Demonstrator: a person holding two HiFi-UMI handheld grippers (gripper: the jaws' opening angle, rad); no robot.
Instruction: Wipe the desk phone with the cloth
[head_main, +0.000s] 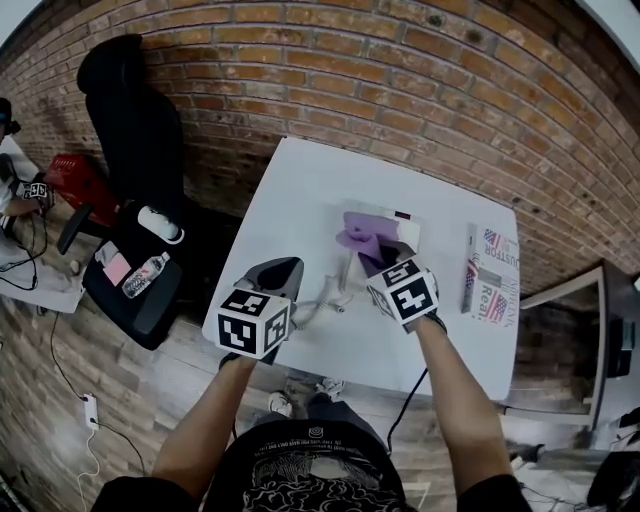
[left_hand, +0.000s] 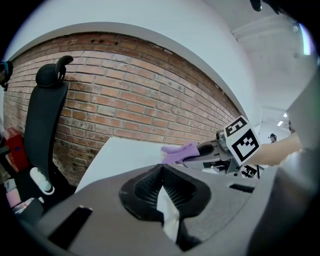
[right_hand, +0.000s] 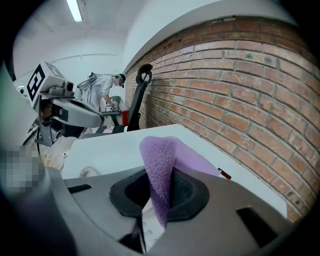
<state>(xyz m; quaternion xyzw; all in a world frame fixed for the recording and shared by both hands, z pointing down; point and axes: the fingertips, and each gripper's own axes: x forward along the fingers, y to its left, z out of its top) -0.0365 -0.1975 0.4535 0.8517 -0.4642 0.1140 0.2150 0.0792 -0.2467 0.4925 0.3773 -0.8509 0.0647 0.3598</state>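
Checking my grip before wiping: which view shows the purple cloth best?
The right gripper view: the purple cloth stands pinched between the jaws of the right gripper, pile clear. The head view shows it bunched beyond that gripper, partly hidden. The left gripper view shows only a small tip.

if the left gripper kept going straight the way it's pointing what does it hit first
Probably the purple cloth pinched in the right gripper: its near end hangs just beyond the left gripper, slightly right of centre. Depth is unclear; if it misses, the brick wall lies behind.
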